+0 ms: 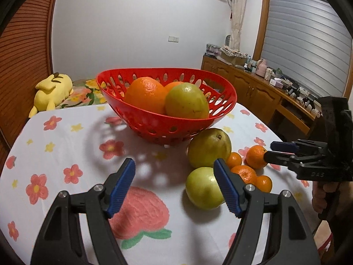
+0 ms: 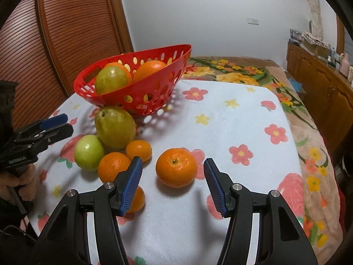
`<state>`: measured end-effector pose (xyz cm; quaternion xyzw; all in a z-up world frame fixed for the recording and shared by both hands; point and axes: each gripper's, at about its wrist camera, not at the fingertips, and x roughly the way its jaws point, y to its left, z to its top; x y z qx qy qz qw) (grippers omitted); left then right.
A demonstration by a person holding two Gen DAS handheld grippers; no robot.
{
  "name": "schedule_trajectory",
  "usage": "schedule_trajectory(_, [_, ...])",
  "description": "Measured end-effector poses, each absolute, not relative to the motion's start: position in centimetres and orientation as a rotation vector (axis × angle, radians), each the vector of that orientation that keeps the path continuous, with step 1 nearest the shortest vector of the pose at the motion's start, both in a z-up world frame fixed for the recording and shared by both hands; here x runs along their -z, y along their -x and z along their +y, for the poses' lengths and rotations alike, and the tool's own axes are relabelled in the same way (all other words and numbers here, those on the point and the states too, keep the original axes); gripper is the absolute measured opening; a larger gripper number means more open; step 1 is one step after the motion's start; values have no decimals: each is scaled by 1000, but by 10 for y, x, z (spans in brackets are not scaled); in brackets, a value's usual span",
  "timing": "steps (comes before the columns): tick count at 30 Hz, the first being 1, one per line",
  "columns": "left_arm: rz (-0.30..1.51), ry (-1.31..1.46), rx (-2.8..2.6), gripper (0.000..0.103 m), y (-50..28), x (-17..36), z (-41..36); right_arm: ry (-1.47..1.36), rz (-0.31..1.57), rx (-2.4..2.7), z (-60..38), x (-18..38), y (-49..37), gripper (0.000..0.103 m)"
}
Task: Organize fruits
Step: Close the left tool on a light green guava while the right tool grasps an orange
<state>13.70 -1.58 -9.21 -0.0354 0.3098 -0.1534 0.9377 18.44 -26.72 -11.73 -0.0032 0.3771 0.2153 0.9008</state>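
Note:
A red perforated basket (image 1: 154, 123) (image 2: 154, 92) stands on the floral tablecloth and holds two oranges (image 1: 145, 95) and a green pear (image 1: 186, 101). On the cloth beside it lie a large green pear (image 1: 208, 146) (image 2: 115, 128), a green apple (image 1: 203, 187) (image 2: 88, 152) and several tangerines (image 2: 113, 166). One tangerine (image 2: 176, 167) (image 1: 256, 156) lies apart, just ahead of my open right gripper (image 2: 173, 185) (image 1: 270, 150). My left gripper (image 1: 174, 187) is open and empty, with the apple by its right finger.
The table (image 2: 242, 114) has its edge close on the right, with a flowered bed (image 2: 242, 70) beyond. A yellow plush toy (image 1: 53, 90) lies behind the table. A wooden cabinet (image 1: 253, 88) with clutter runs along the right wall.

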Motion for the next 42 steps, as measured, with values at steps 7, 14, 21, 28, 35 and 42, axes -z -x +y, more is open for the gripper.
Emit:
schedule_trajectory(7, [629, 56, 321, 73, -134, 90, -20, 8, 810, -441, -263, 127, -195, 58])
schedule_trajectory(14, [649, 54, 333, 73, -135, 93, -23, 18, 848, -424, -257, 138, -202, 54])
schedule_trajectory(21, [672, 35, 343, 73, -136, 97, -29, -3, 860, -414, -260, 140, -201, 46])
schedule_trajectory(28, [715, 18, 375, 73, -139, 103, -38, -44, 832, -420, -272, 137, -181, 46])
schedule_trajectory(35, [741, 6, 388, 73, -139, 106, -46, -81, 812, -415, -282, 137, -159, 46])
schedule_trajectory(42, [761, 17, 403, 66, -141, 109, -47, -90, 791, -411, -280, 137, -145, 46])
